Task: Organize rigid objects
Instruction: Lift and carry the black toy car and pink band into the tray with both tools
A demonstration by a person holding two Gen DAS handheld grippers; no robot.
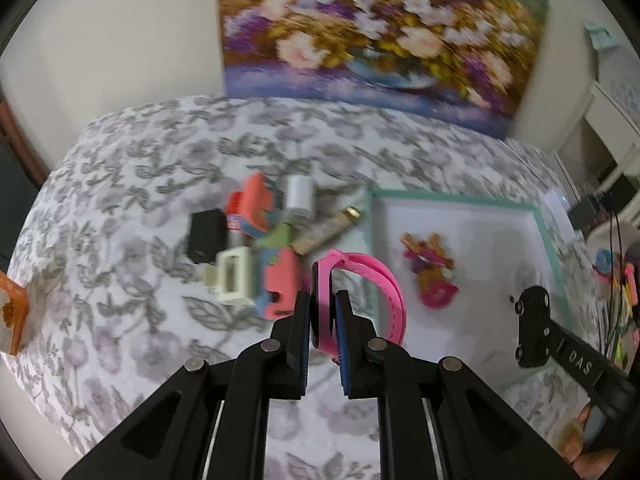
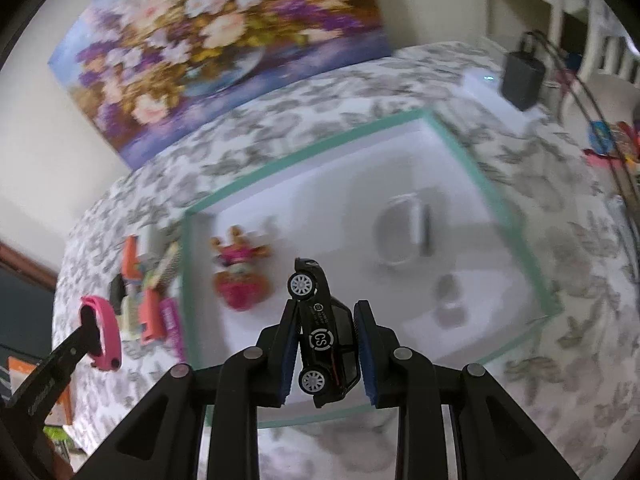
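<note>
My left gripper (image 1: 323, 300) is shut on a pink wristwatch (image 1: 384, 280), held on edge just left of the tray. The same watch (image 2: 104, 328) shows at the left of the right wrist view. My right gripper (image 2: 326, 308) is shut on a black toy car (image 2: 324, 332), nose up, over the near part of the white tray with a teal rim (image 2: 304, 152). That car (image 1: 532, 324) hangs over the tray (image 1: 538, 220) in the left wrist view. A colourful toy figure (image 2: 240, 276) and a pale ring-shaped thing (image 2: 404, 236) lie in the tray.
A pile of small items lies on the flowered bedcover left of the tray: coral pieces (image 1: 256, 204), a white spool (image 1: 299, 196), a black box (image 1: 206, 236), a cream frame (image 1: 234, 280). A flower painting (image 1: 380, 28) leans on the wall. An orange box (image 1: 14, 312) sits far left.
</note>
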